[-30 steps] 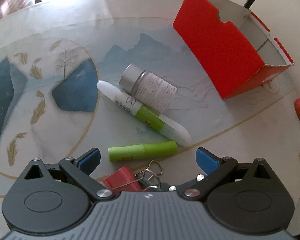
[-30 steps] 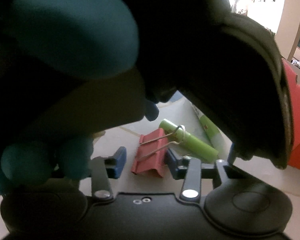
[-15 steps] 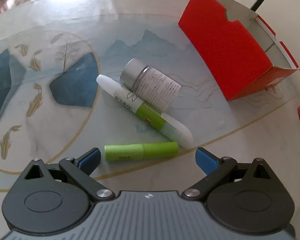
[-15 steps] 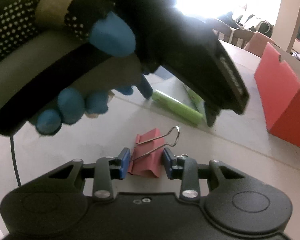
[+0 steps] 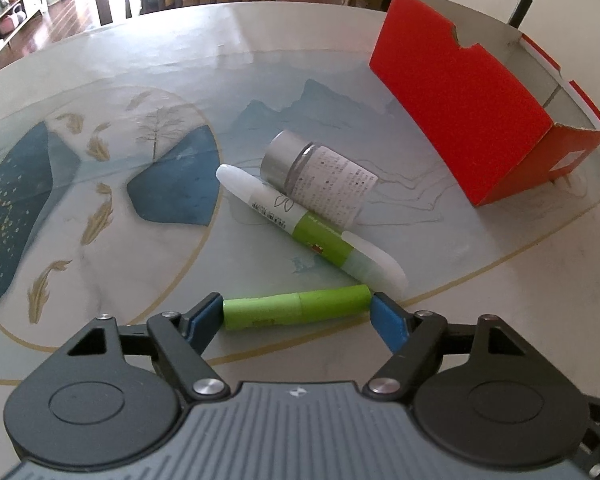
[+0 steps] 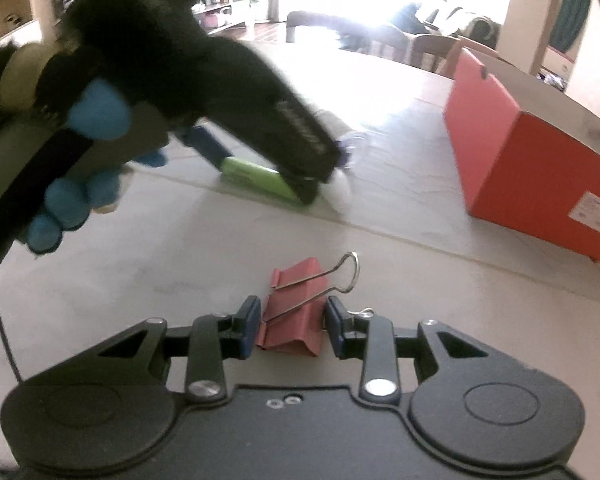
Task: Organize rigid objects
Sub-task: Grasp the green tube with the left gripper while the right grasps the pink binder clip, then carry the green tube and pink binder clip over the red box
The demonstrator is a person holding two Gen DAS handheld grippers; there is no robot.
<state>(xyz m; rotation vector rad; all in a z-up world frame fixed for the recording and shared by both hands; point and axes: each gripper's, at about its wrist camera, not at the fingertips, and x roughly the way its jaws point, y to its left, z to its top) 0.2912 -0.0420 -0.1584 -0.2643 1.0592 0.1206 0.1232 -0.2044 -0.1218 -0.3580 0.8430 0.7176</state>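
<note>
Tabletop [image 5: 100, 264]: left gripper [image 5: 298, 312] angled down, jaws just closing, pads touching both ends of green tube [image 5: 296, 307]; right gripper [image 6: 292, 322] clamps red binder clip [image 6: 292, 320], seen only in right view

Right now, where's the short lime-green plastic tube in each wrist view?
Left wrist: short lime-green plastic tube, bottom centre, lying lengthwise between the left gripper pads.
Right wrist: same tube, upper left of centre, far end hidden by that gripper.
Shared landmark: red cardboard box, right side in both.
</note>
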